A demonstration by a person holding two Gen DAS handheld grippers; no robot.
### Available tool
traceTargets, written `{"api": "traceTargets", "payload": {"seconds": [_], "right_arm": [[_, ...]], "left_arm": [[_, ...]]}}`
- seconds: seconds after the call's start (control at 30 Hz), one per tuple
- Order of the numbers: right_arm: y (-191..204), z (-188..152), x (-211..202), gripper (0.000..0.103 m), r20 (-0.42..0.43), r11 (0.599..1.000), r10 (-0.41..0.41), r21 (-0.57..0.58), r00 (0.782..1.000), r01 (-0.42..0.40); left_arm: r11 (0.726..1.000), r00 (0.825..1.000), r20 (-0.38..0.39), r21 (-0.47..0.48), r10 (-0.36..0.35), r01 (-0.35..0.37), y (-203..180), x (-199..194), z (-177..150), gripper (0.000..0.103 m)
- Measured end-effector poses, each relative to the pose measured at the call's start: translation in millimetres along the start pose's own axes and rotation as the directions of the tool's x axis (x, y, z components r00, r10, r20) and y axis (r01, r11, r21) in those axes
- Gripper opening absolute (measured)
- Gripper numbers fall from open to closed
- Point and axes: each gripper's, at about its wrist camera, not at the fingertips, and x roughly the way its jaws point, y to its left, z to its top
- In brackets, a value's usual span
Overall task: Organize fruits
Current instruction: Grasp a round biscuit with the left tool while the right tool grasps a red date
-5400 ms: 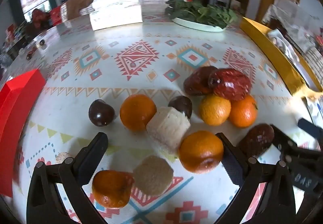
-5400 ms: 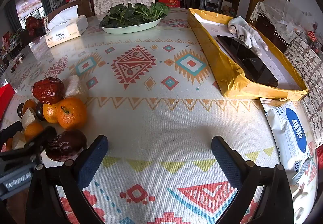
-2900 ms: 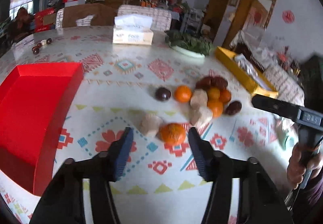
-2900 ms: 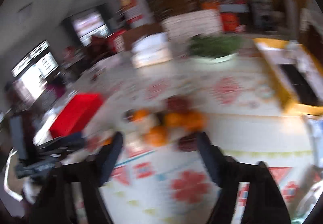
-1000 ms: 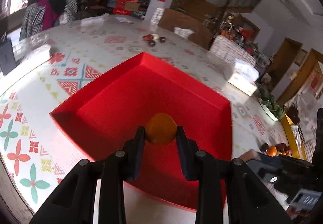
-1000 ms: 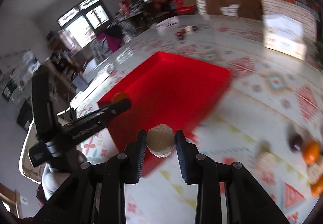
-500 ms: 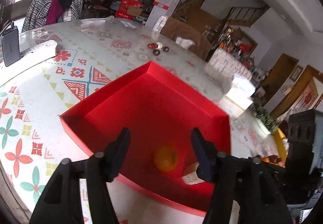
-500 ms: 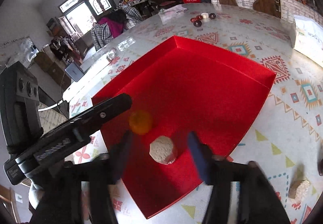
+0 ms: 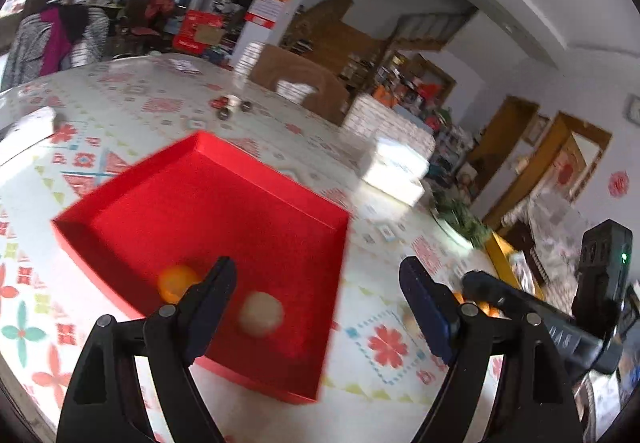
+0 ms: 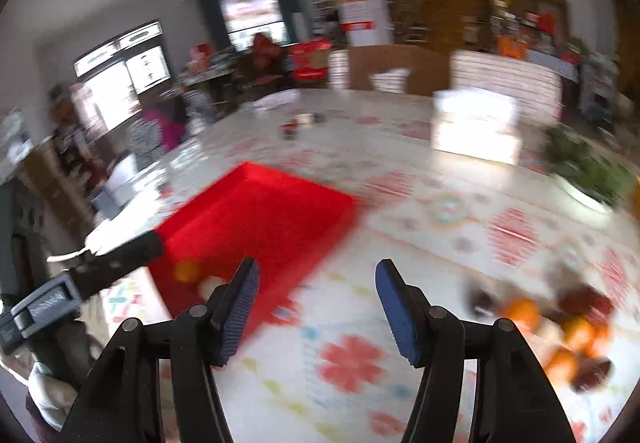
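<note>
progress: 2 in my red tray [image 9: 120, 199], orange [image 9: 174, 282] + pale fruit [image 9: 261, 313] | pile [image 10: 560, 327] left | left gripper [image 9: 316, 293], right gripper [image 10: 317, 299] both wide open, empty

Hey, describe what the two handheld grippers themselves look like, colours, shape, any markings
Both the left gripper and the right gripper are black plastic, with angular linked arms joined by round silver pivot pins. Their fingers carry ribbed blue pads. The handle bodies bear small pale lettering, too blurred to read.

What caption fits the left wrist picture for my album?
Left gripper, jaws open, above a red tray holding an orange and a pale round piece.
</note>
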Motion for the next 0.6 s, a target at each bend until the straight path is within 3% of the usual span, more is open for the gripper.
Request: {"api": "traceTargets", "payload": {"seconds": [0.2,0.37,0.47,0.6], "right_arm": [[-101.5,-24.5,-50.2,0.065,0.017,0.977,-0.091,0.196,0.996,0.086],[-172.1,-55.3,-93.3,0.065,0.007,0.936,-0.218,0.285,0.976,0.207],[-203.4,-69.3,-99.4,0.065,-0.030,0.918,-0.209,0.339,0.977,0.207],[-215.9,-79.8,-90.5,0.065,-0.082,0.919,-0.193,0.335,0.978,0.210]], "left_arm": [[0.996,0.997,-0.076,0.083,-0.027,0.034,-42.0,17.3,-14.5,0.083],[0.991,0.988,-0.152,0.122,-0.038,0.057,-71.8,42.0,-29.3,0.083],[0.988,0.980,-0.197,0.140,-0.041,0.069,-88.9,58.5,-39.6,0.083],[0.979,0.967,-0.256,0.192,-0.014,0.065,-109.1,79.1,-53.0,0.083]]}}
